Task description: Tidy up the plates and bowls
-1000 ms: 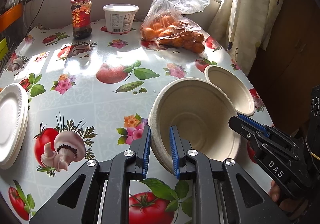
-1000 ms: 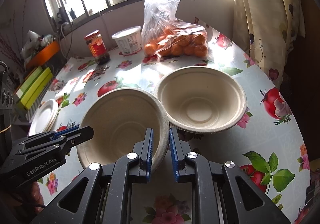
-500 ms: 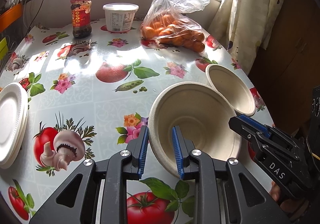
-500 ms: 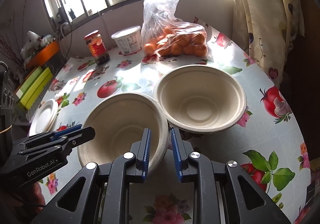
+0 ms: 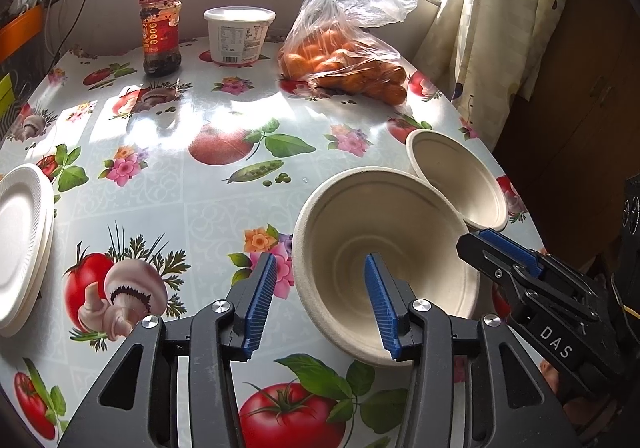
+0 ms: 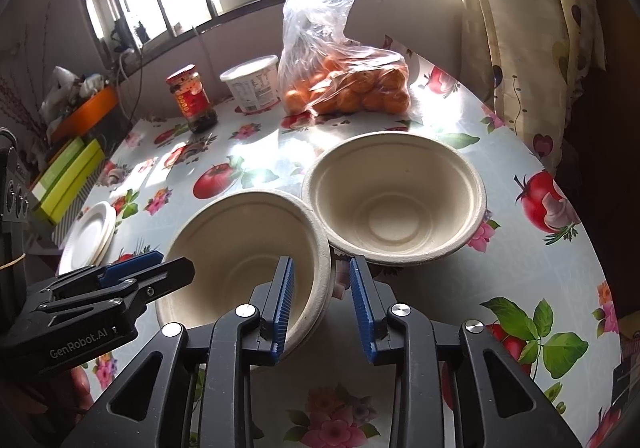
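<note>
Near beige paper-pulp bowl (image 6: 244,248) on floral-print oilcloth table (image 6: 460,308), rim overlapping second beige pulp bowl (image 6: 396,199) beside it on right. White foam plate stack (image 5: 20,244) far left. Back row, left to right: red-label glass jar (image 5: 160,33), white plastic tub (image 5: 239,35), clear bag of oranges (image 5: 344,59).

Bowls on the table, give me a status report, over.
Left gripper and right gripper have just been opening, both astride the near bowl rim, pads clear. Near bowl overlaps far bowl. Plate stack apart. Nothing blocking.
</note>
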Tool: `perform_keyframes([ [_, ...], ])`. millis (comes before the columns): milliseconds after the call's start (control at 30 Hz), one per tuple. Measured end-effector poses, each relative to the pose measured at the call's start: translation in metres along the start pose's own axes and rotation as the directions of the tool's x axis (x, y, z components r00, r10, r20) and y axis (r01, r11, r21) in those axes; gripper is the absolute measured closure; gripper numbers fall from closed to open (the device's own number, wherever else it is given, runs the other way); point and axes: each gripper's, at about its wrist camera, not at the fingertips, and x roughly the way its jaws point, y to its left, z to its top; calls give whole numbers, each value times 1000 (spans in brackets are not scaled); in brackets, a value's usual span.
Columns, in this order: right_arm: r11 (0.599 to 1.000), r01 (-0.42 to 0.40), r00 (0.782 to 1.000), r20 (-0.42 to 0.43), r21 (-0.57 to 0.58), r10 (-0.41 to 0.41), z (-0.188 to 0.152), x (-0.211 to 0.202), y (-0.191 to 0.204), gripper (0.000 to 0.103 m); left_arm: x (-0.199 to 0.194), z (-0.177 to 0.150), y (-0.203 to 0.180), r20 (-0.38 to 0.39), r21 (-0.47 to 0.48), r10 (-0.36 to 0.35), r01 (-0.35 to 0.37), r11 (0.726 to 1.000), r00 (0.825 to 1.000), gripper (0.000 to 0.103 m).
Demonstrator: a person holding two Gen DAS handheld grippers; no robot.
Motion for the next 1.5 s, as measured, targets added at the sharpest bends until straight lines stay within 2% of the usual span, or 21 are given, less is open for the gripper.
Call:
perform_keyframes([
  [933, 999, 21, 999, 49, 44, -23, 4, -35, -17, 73, -22, 6, -25, 36, 50, -3, 2, 999, 999, 56],
  [1133, 997, 20, 998, 62, 73, -25, 5, -42, -29, 72, -21, 13, -34, 35, 75, -6, 4, 997, 999, 56],
  [1500, 990, 66, 994, 75, 124, -75, 14, -48, -61, 71, -10, 40, -52, 24, 107, -39, 36, 994, 999, 56],
])
